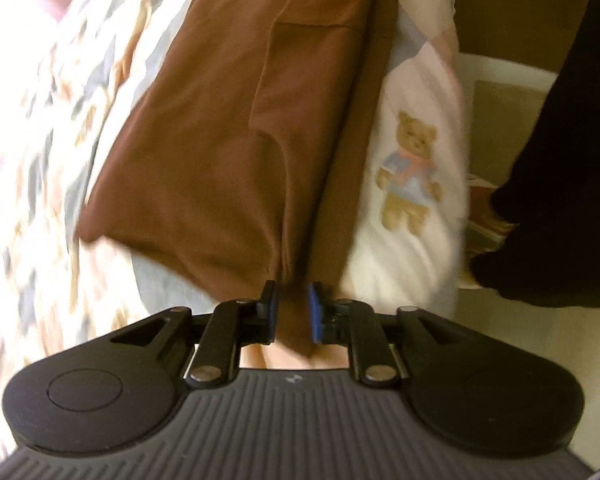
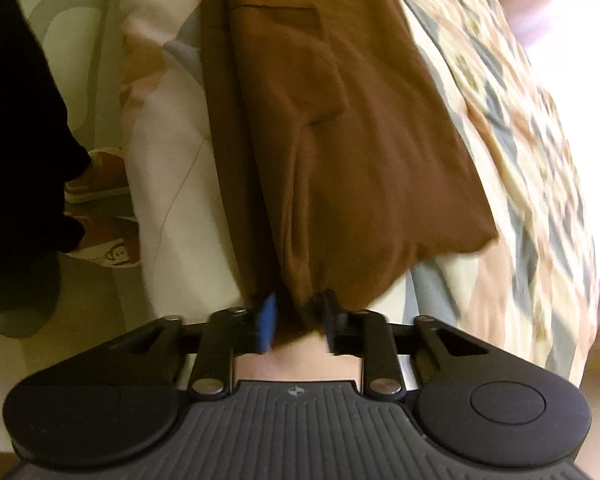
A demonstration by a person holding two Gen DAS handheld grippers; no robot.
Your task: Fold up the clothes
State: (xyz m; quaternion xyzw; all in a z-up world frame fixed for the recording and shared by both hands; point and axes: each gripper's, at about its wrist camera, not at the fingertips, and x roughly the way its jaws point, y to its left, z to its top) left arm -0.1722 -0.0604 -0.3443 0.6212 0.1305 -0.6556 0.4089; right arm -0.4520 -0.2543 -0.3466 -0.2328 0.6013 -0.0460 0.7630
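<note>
Item: brown cotton-like garment (image 1: 220, 128), folded lengthwise, laid on a patchwork-printed bedspread (image 1: 40, 120), judged so placed for a flat fold. Left gripper (image 1: 292, 312): jaws parted, garment's end lying between, pads seemingly not pressing. Right gripper (image 2: 296, 320): likewise parted, the gathered end between, apparently released.

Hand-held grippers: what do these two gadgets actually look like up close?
Both look alike. The left hand-held gripper and the right hand-held gripper each have a dark grey ribbed body bearing a small pale emblem, two rounded black lobes, one with a raised disc, and black linkage bars joined by silver rivets. Each finger ends in a blue pad. No cables or sleeves show.
</note>
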